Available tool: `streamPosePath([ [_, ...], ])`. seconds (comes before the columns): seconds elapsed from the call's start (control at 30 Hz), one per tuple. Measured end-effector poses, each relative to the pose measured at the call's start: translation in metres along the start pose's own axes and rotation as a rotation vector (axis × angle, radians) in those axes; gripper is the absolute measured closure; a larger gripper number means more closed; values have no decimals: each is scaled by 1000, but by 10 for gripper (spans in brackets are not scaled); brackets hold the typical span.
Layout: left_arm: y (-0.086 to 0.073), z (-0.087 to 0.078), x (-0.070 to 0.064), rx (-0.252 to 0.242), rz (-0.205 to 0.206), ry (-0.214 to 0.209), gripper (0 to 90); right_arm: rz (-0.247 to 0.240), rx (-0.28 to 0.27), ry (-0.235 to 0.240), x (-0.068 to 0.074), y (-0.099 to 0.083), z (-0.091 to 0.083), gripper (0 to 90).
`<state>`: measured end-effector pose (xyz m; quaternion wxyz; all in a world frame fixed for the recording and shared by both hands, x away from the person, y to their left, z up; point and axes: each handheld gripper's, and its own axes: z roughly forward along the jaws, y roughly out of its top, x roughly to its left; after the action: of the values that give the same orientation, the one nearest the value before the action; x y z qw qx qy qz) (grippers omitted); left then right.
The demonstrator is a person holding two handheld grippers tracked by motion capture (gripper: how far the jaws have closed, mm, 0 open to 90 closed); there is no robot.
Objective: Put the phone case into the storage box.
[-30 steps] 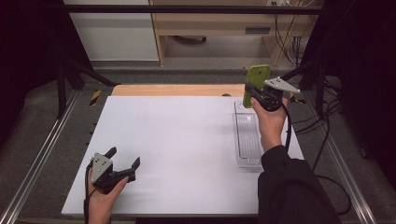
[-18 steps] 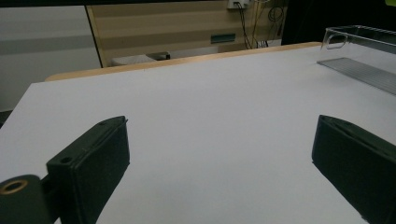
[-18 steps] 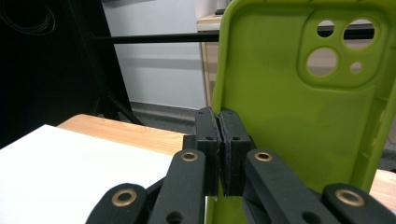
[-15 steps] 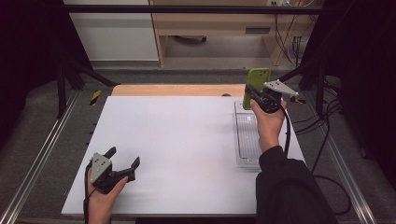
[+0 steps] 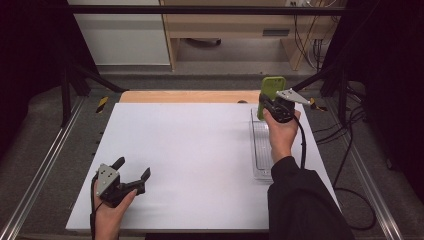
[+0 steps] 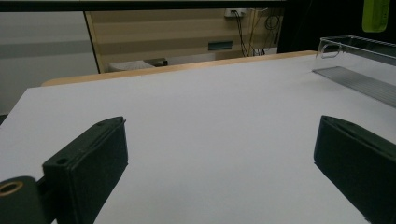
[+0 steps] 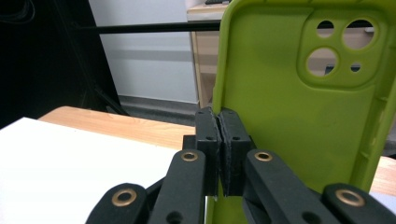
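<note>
Green phone case [image 7: 299, 112], upright, pinched by one long edge, camera cut-outs at the top. Held above the far end of the clear tray [image 5: 261, 150], well off the bench [image 5: 190, 150]. Right hand-held gripper [image 5: 267, 106] clamped on that edge, jaws pressed together with only the thin wall of the case between them. Tray lying along the right side of the bench, apparently empty, its far rim just under the case. Left hand-held gripper [image 5: 132, 169] resting at the near left corner, jaws spread wide, nothing between them, well apart from the tray.

Probably a placing step: case into the tray. Best done by tilting the case flat before lowering, long side matched to the tray's length. Grip kept firm until the case touches the tray floor, since a soft wall held at one edge can swing or slip. Release only once settled inside the rim, not perched on it.
</note>
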<state>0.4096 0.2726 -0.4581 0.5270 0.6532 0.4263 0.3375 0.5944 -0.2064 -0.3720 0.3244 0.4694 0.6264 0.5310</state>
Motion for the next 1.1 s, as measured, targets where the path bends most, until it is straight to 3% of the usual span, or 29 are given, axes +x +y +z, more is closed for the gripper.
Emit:
streamPosePath([
  [0.43, 0, 1, -2, -4, 5, -14, 22, 13, 18, -14, 3, -11, 9, 883],
  [0.83, 0, -1, -1, -10, -1, -11, 22, 29, 27, -45, -4, -20, 19, 883],
  [1.03, 0, 0, -1, -8, 1, -14, 21, -22, 35, -73, -6, -24, 23, 883],
  [1.1, 0, 1, -2, -5, 5, -17, 22, -19, 33, -79, -6, -25, 24, 883],
])
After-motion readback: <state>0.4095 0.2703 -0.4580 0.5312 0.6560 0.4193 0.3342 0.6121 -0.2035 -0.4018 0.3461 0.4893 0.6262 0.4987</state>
